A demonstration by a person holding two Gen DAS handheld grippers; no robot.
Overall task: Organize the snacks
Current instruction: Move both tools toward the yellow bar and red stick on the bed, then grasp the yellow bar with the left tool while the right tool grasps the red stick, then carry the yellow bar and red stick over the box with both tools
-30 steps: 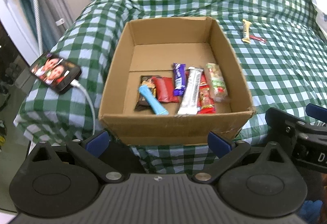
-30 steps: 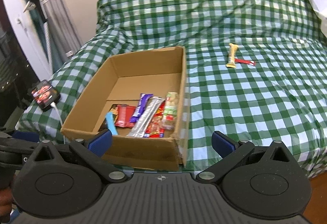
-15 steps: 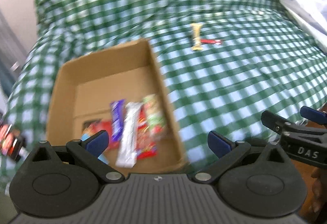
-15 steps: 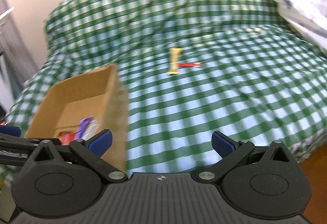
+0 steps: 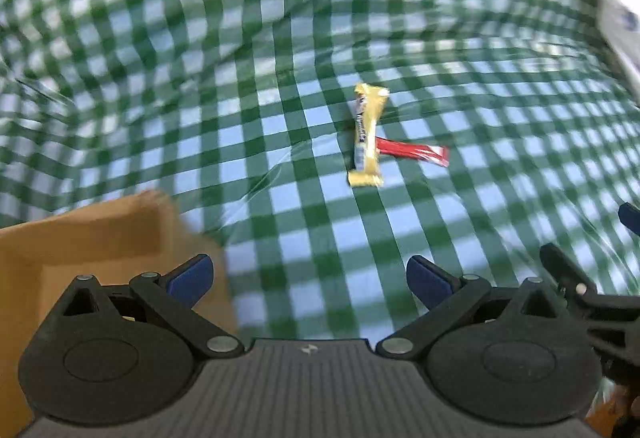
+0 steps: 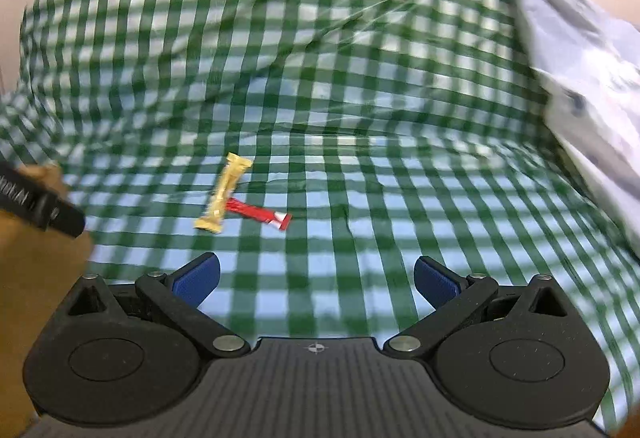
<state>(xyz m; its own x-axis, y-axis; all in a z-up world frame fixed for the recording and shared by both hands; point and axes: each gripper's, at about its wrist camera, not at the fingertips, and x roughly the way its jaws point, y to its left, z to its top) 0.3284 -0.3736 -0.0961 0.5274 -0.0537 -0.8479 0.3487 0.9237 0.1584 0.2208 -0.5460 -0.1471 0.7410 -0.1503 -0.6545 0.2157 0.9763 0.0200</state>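
Both the left gripper (image 5: 307, 280) and right gripper (image 6: 316, 276) were spread wide and empty, aimed at the yellow wrapped bar (image 5: 367, 136) overlapping the thin red stick packet (image 5: 412, 151) on the green-checked cloth (image 5: 200, 78), presumably readying a pickup for the brown cardboard box (image 5: 80, 238).

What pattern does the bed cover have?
The bed cover is a green and white check, clearest in the right wrist view.
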